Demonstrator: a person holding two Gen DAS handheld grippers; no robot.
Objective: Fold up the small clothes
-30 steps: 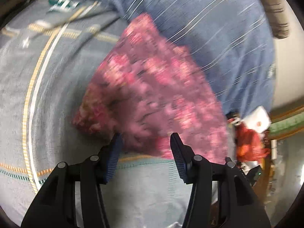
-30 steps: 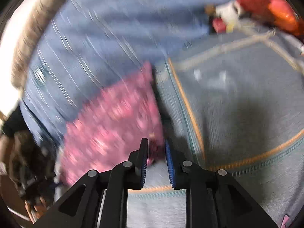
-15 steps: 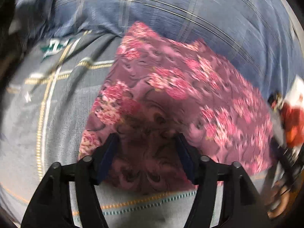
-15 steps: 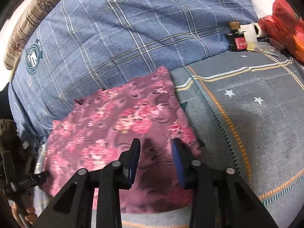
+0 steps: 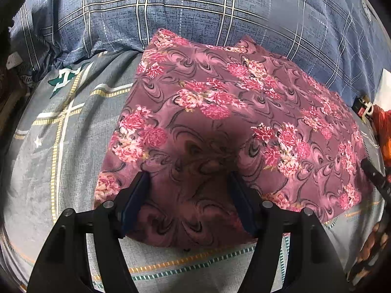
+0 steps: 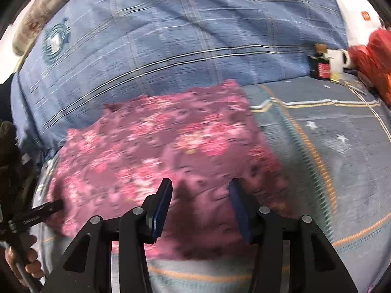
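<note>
A purple-pink floral garment (image 5: 220,127) lies folded flat in a rough rectangle on the grey bedspread (image 5: 48,146), its far edge against a blue plaid pillow (image 5: 195,7). My left gripper (image 5: 188,195) is open and empty, its fingers hovering over the garment's near left part. The garment also shows, blurred, in the right wrist view (image 6: 158,151). My right gripper (image 6: 200,200) is open and empty over the garment's near right part. The other gripper's tip shows at the left of the right wrist view (image 6: 41,211).
The blue plaid pillow (image 6: 183,36) fills the back. A dark small bottle (image 6: 322,67), a white box (image 6: 356,22) and a red bag (image 6: 376,56) sit at the far right. The bedspread (image 6: 342,158) has yellow and teal stripes.
The garment has dropped from being held up to lying flat on the bed. My right gripper went from nearly shut to open. Both grippers now hover above the cloth.
</note>
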